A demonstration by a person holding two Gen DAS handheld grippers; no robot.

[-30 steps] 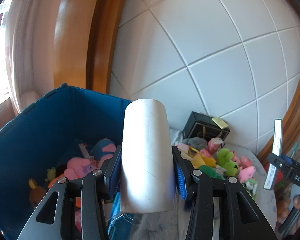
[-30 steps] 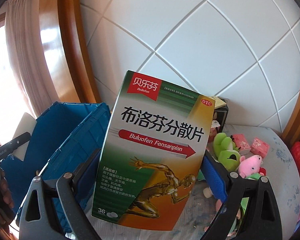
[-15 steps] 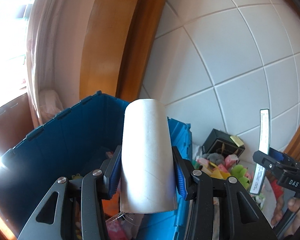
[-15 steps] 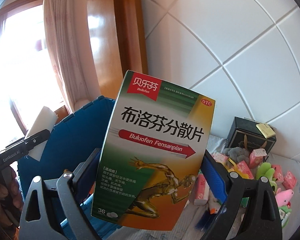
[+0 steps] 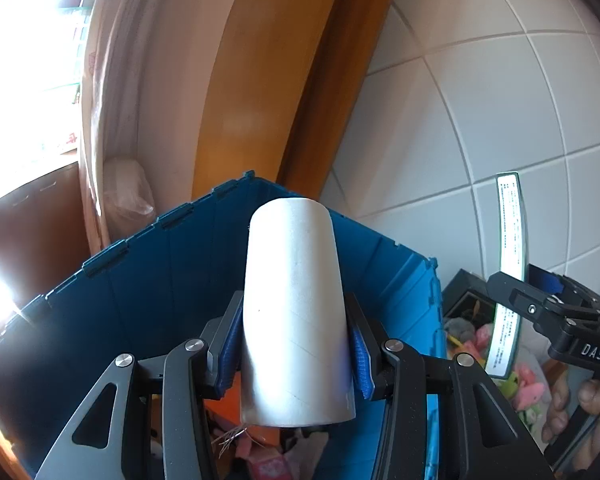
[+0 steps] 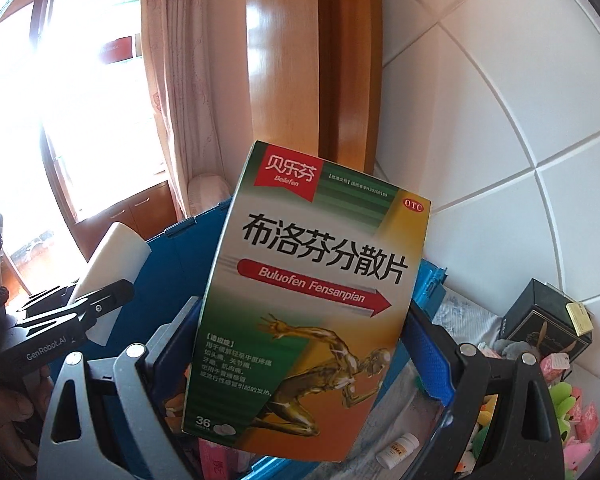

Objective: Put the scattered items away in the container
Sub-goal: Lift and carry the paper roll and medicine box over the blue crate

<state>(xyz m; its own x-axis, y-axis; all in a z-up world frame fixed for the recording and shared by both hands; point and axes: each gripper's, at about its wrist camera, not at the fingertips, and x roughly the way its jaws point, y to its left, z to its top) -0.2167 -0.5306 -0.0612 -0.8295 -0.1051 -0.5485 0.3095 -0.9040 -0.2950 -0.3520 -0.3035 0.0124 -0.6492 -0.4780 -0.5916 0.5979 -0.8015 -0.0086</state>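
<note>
White wall tiles (image 5: 480, 128) and a wooden door frame (image 5: 268, 80) stand behind a blue crate (image 5: 160, 280), with a bright window (image 6: 60, 100) and curtain (image 6: 172, 80) to one side. Gripping a white cardboard tube (image 5: 296, 320) between its blue pads, the left tool (image 5: 296, 356) holds it above the open crate; the tube's long axis runs straight away from the camera along the fingers, its far end tipped upward toward the crate's back corner. Clamped across its width on a medicine box (image 6: 312, 304), the right tool (image 6: 304, 344) holds it upright with its printed face to the camera, long axis pointing up, over the crate's near edge. Small plush toys (image 6: 560, 400) lie on the cloth-covered surface (image 6: 460, 312) beside a dark gift box (image 6: 540, 316).
</note>
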